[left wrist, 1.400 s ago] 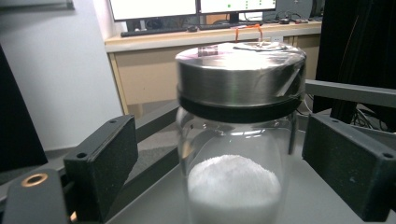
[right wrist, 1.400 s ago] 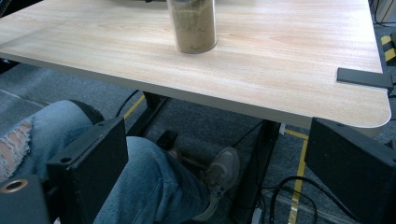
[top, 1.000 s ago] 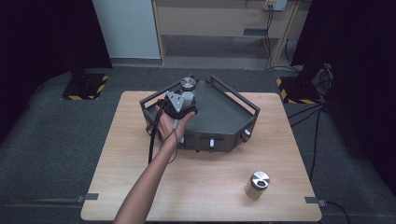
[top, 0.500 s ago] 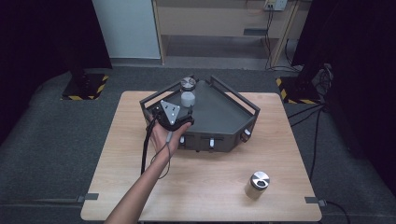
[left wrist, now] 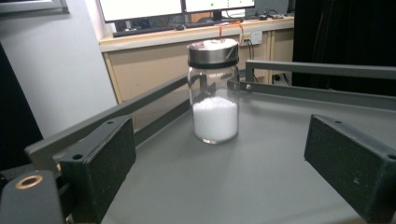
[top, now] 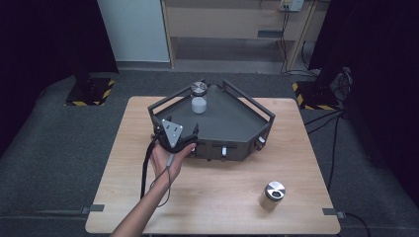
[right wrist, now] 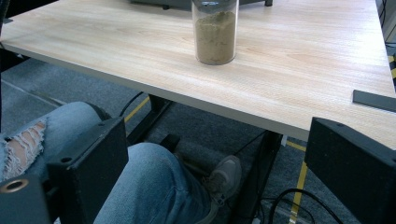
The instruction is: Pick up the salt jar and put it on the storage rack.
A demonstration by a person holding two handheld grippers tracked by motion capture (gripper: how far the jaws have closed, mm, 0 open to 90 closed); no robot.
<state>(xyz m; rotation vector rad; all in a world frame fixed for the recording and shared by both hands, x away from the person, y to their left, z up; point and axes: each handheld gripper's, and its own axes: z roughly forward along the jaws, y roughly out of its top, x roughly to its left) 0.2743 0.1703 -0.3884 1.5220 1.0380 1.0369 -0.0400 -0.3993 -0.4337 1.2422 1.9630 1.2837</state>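
1. I find the left gripper (top: pixel 184 139) at the near left edge of the grey tray (top: pixel 232 123), spread wide, nothing between its pads.
2. The jar of white powder (left wrist: pixel 214 90) stands upright at the tray's far corner, apart from that gripper.
3. The right gripper (right wrist: pixel 212 186) is wide and empty, held below the surface (top: pixel 207 207).
4. A brown-powder jar (top: pixel 272 195) stands near right.

even overhead light on the table (top: pixel 212 197), dark surroundings; soft, slightly blurry frames, no glare.
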